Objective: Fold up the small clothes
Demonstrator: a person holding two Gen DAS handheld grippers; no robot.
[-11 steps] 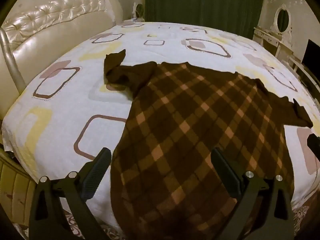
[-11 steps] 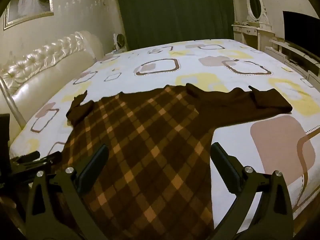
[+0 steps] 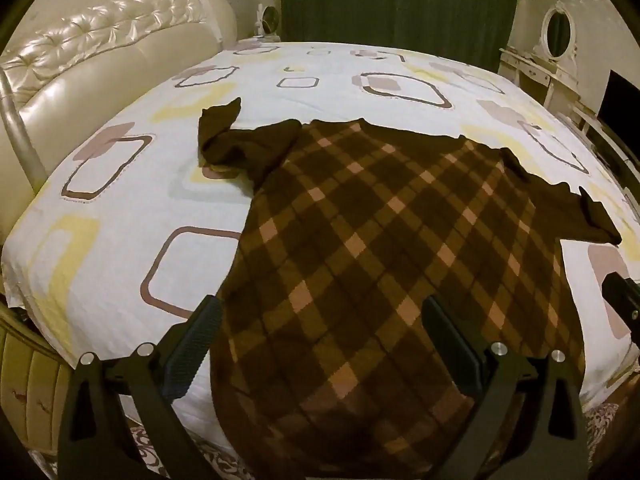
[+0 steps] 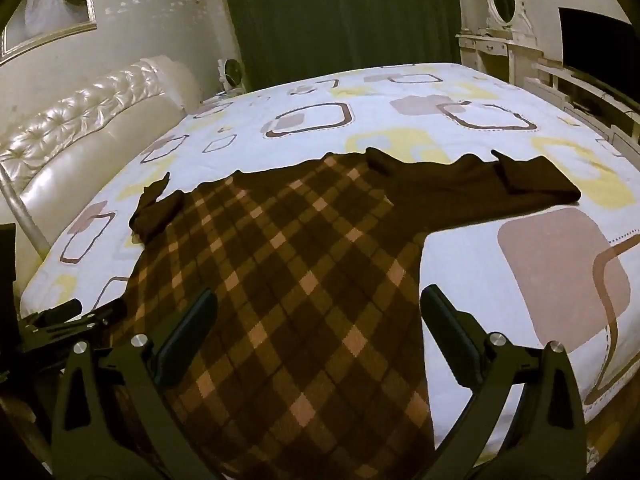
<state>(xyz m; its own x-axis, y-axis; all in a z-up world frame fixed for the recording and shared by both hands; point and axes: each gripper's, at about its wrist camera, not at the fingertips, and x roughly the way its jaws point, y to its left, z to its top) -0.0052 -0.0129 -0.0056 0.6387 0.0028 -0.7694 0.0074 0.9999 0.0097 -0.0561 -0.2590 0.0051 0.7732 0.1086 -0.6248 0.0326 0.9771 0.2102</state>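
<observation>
Nearest the cameras, the left gripper [image 3: 320, 320] and the right gripper [image 4: 318, 312] both hover over the near end of the garment, each with its jaws standing wide apart and nothing held between them. The left gripper straddles the garment's left edge, one finger over the bedsheet [image 3: 120, 240] and one over cloth; the right gripper straddles the right edge likewise.

The plaid garment [image 3: 400, 248] lies spread flat on the bed, its hem end hanging over the near edge of the mattress. Farther out, the left sleeve [image 3: 228, 140] is crumpled and partly doubled on itself; the right sleeve [image 4: 500, 190] lies extended sideways, fairly flat, with its cuff turned back.

Assessment: no fold appears made yet; the step in hand is judged to be taking a first hold. Recommended practice is to seat each pair of jaws squarely on a side edge, catching all layers, and to lift both sides evenly. The crumpled left sleeve should be straightened before it is folded inward, or the fold will trap a lump.

Beyond stand the padded headboard [image 3: 100, 72] and dark curtain [image 3: 400, 0].
</observation>
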